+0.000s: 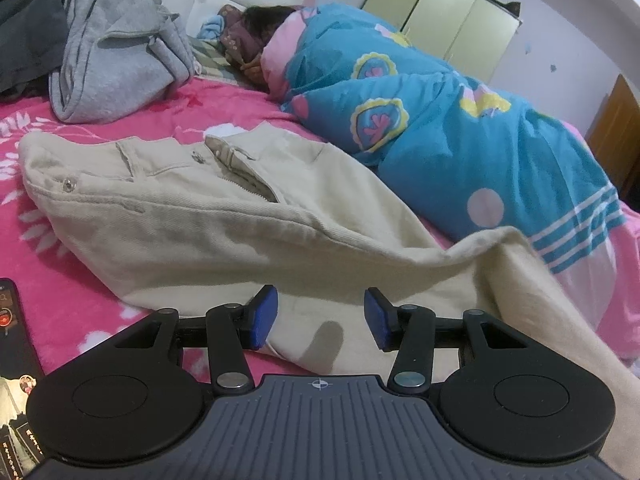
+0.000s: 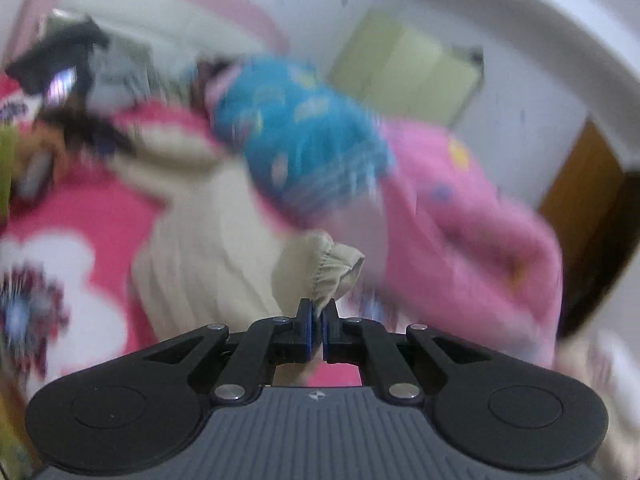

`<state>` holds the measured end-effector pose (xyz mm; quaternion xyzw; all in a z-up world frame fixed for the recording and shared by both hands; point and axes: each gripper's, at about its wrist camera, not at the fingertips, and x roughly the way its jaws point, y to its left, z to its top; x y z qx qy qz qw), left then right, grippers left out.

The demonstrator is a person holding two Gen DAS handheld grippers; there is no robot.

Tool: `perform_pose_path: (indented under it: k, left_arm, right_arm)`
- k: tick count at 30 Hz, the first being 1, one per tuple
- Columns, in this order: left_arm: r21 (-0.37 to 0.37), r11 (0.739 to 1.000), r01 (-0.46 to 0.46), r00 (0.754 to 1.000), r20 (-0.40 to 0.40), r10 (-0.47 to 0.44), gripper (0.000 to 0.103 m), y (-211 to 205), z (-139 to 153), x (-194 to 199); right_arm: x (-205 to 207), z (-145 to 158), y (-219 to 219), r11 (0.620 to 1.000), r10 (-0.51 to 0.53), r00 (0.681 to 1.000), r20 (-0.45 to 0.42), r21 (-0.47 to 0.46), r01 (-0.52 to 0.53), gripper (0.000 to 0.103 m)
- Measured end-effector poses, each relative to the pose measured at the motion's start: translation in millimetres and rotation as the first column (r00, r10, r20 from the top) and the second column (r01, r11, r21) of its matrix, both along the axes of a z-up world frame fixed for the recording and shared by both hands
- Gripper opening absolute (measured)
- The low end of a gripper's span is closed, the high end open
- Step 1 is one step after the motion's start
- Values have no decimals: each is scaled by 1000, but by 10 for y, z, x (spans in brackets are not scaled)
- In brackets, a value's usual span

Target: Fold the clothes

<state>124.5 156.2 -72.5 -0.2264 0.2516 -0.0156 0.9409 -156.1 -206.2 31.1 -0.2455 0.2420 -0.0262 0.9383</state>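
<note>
Beige trousers (image 1: 192, 216) lie on the pink bedspread (image 1: 80, 304), waistband to the far left, legs running toward the right and near side. My left gripper (image 1: 320, 318) is open, hovering just above the trouser leg with its blue pads apart and nothing between them. In the blurred right wrist view, my right gripper (image 2: 317, 330) is shut on the elastic cuff (image 2: 328, 268) of a trouser leg and holds it lifted above the bed; the rest of the trousers (image 2: 200, 240) trail away to the left.
A person lies under a blue patterned quilt (image 1: 440, 120) along the far right of the bed. A grey garment (image 1: 116, 52) and a dark one (image 1: 28, 20) are heaped at the far left. A phone (image 1: 16, 328) lies at the left edge. Green cabinets (image 1: 440, 12) stand behind.
</note>
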Motion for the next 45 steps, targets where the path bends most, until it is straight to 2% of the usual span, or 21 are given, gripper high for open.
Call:
perform_pose_path:
  k: [4,6,9,11,12,13,15,18,22,24,26,27,28,29,30,35,38,41,42,43,45]
  left_arm:
    - [-2,1000,2,1000,-2,-2,47,-7,2,4]
    - [-2,1000,3,1000,-6,-3,48,-12,-3,9]
    - [-3,1000,4,1000,-10,-4,48,-27,-5,12]
    - [-2,1000,6,1000,-9,-6,48,-39,-4,8]
    - [0,1000,9,1000,-8,-9,48,-48,-2,5]
    - [2,1000,13,1000,-7,-13,48,-57,-2,0]
    - [12,1000,23,1000,-2,-23,48,-82,-1,-8]
    - [40,998,47,999,10,-47,48,-143,2,-16]
    - [51,996,78,997,6,-79,48,-200,-15,15]
    - [57,995,88,996,2,-88,48,-219,-26,33]
    - [64,994,94,996,-1,-94,48,-225,-41,46]
    - [67,993,96,995,-3,-96,48,-225,-48,51]
    - [65,993,94,996,-2,-94,48,-217,-49,50]
    - [62,994,90,996,1,-90,48,-206,-46,45]
    - [58,995,86,996,3,-86,48,-194,-43,40]
    - [-25,999,23,997,69,-21,48,-70,47,-43]
    - [-56,998,-25,992,119,32,48,-16,98,-111]
    - [-69,997,-47,989,137,56,48,12,123,-133]
    - [-68,996,-49,989,134,58,48,15,122,-126]
    - [-63,997,-47,991,125,55,48,11,112,-112]
    - [-50,998,-35,994,105,40,48,-12,87,-82]
  right_arm:
    - [-34,-335,-193,991,-128,982,-137,15,131,6]
    - [-39,-303,-348,978,-192,973,-132,59,201,7]
    - [49,-52,-593,942,-227,972,-65,240,236,10]
    - [249,116,-704,906,-191,981,-20,382,184,24]
    - [391,164,-720,891,-160,987,0,430,145,39]
    - [579,185,-694,881,-119,993,19,464,97,51]
    - [979,182,-582,871,-23,999,46,491,-3,63]
    - [1719,74,-259,876,110,994,26,471,-109,66]
    - [2670,-141,57,890,174,984,-23,433,-147,66]
    - [3007,-244,82,882,166,985,-55,455,-124,66]
    - [3280,-341,69,861,162,982,-96,499,-93,62]
    - [3379,-384,31,840,166,978,-123,537,-75,51]
    - [3443,-419,-3,823,171,975,-141,565,-62,25]
    - [3465,-436,-24,809,175,974,-145,585,-58,9]
    - [3426,-426,-27,803,179,975,-129,592,-69,1]
    - [2909,-135,106,766,257,966,12,608,-211,0]
    - [2552,14,315,734,364,931,40,603,-313,0]
    - [2274,6,681,723,478,878,12,563,-401,0]
    - [2189,-3,802,729,504,864,3,536,-427,0]
    - [2135,-18,892,752,503,864,1,491,-439,0]
    - [2121,-31,946,798,464,886,12,428,-424,0]
